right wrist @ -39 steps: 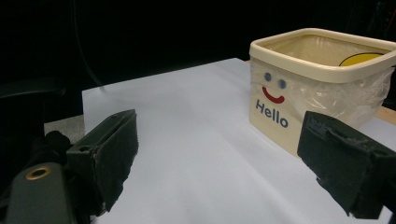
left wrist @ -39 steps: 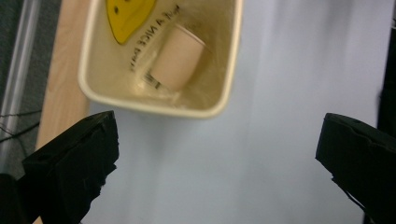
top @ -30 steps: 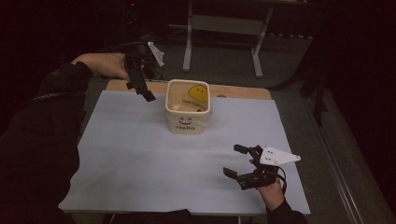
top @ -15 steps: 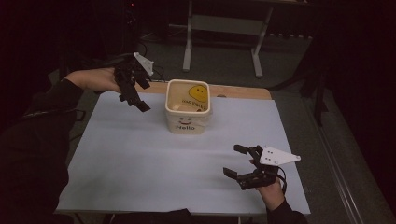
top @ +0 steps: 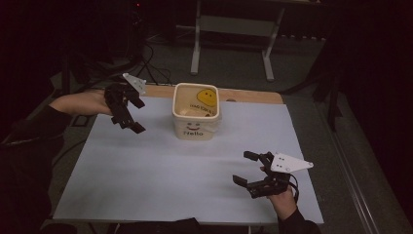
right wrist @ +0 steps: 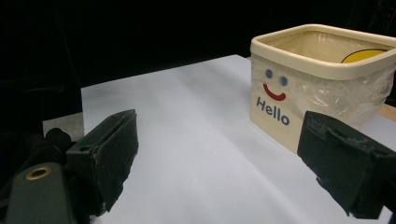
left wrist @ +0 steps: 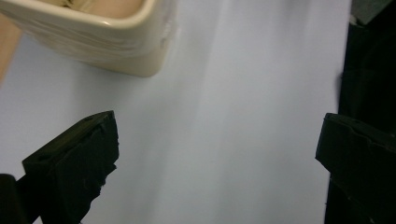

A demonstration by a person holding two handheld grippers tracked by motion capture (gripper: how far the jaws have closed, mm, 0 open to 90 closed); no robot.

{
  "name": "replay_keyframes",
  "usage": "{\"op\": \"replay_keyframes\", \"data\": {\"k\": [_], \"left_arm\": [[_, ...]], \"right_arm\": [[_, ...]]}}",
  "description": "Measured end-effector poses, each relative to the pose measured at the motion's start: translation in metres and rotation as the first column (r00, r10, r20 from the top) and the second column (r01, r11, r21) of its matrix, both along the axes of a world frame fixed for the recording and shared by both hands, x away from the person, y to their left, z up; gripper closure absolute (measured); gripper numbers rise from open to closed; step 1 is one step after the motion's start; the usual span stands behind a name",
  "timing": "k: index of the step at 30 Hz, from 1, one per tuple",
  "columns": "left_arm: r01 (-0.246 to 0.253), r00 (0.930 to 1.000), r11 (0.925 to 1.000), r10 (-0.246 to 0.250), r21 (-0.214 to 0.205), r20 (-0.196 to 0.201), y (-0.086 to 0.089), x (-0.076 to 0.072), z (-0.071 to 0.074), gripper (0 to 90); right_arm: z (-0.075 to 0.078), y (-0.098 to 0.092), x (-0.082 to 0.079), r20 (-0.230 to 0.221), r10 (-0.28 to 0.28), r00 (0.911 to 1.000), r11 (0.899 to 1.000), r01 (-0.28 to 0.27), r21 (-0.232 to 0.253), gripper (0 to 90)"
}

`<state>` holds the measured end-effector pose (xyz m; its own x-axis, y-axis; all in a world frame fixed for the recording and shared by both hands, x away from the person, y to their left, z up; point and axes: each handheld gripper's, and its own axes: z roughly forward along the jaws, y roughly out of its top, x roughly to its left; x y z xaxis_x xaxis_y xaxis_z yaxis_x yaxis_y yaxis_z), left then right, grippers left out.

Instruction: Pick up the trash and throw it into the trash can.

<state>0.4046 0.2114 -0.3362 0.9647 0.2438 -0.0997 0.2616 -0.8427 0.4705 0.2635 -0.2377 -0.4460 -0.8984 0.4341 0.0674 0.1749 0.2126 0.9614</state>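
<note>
Dim room, grey floor (top: 234,63) (metal stand (top: 231,24))

- The cream tub (left wrist: 100,39) is cut off by the top and left edges of the left gripper view; only one lower corner and part of its rim are visible, blurred.
- The tub is cut off by the right edge of the right gripper view, and the right gripper's (right wrist: 217,163) near jaw covers its lower corner.
- The tub's contents (top: 191,111) in the high view are too small and dim to identify.
- The small print under the yellow smiley face (top: 207,96) is illegible.
- The person's body is lost in darkness at the lower left of the high view.
</note>
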Motion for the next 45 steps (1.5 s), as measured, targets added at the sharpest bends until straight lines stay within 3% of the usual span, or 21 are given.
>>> {"op": "replay_keyframes", "data": {"k": [12,14,18,25,29,31,34,39,43,45], "left_arm": [[-0.039,0.9993,0.996,0.038,-0.081,-0.005,0.012,-0.024,-0.034,0.3],[-0.058,0.9983,0.9919,0.058,-0.113,-0.002,0.014,-0.032,-0.042,0.3],[-0.064,0.9977,0.9914,0.066,-0.114,0.015,0.013,-0.042,-0.05,0.3],[-0.095,0.9949,0.9788,0.099,-0.182,0.017,0.013,-0.069,-0.072,0.3],[-0.089,0.9954,0.9777,0.094,-0.19,0.018,0.011,-0.079,-0.08,0.4],[-0.094,0.9951,0.9724,0.098,-0.214,0.01,0.01,-0.087,-0.088,0.3],[-0.102,0.9941,0.971,0.108,-0.216,0.014,0.01,-0.093,-0.094,0.3],[-0.146,0.9875,0.9552,0.156,-0.257,0.021,0.009,-0.108,-0.108,0.4],[-0.152,0.986,0.9533,0.164,-0.261,0.028,0.006,-0.115,-0.114,0.4],[-0.166,0.9829,0.9474,0.182,-0.273,0.032,0.004,-0.121,-0.12,0.4]], "right_arm": [[0.0,0.0,0.0,0.001,-0.003,1.0,1.0,0.003,-0.004,12.1],[0.0,0.0,-0.001,0.001,-0.002,1.0,1.0,0.002,-0.007,12.1],[0.0,0.0,0.0,0.001,-0.002,1.0,1.0,0.002,-0.004,12.1],[0.0,0.0,0.0,0.002,-0.003,1.0,1.0,0.003,-0.006,12.1],[0.0,0.0,0.0,0.0,-0.003,1.0,1.0,0.003,-0.009,12.1],[0.0,0.0,0.0,-0.001,-0.002,1.0,1.0,0.002,-0.01,12.1],[0.0,0.0,-0.001,-0.002,-0.003,1.0,1.0,0.003,-0.01,12.0],[-0.001,0.001,0.0,-0.002,-0.003,1.0,1.0,0.003,-0.012,12.1],[-0.001,0.001,0.0,-0.003,-0.004,1.0,1.0,0.004,-0.013,12.1],[-0.001,0.001,0.0,-0.004,-0.005,1.0,1.0,0.005,-0.014,12.1]]}}
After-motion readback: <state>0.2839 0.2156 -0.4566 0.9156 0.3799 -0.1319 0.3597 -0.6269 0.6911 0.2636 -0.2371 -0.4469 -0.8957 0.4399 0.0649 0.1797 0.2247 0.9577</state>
